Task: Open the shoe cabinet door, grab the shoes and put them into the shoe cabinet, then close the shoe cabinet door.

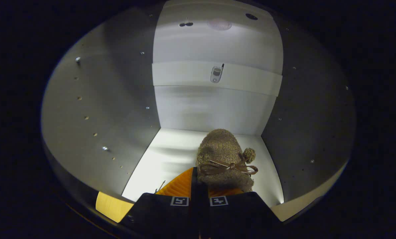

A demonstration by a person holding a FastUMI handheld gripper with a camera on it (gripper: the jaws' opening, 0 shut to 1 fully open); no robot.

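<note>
**Non-task bits in view**

Metal clip (216,74) is sitting mid-back. Round lamp (219,24) is glowing faintly up top, with a dark hole (251,16) lying beside it. Screw (105,148) is glinting among pin holes (86,117). Yellow strip (113,205) is showing low, outside.

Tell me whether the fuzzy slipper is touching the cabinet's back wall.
Apart. The gripper view shows the brown fuzzy slipper, held by the gripper, with a strip of lit floor before the back wall.

Shoe (225,159) heel hidden behind hand-held gripper (199,194) fingers, grip unclear
</note>
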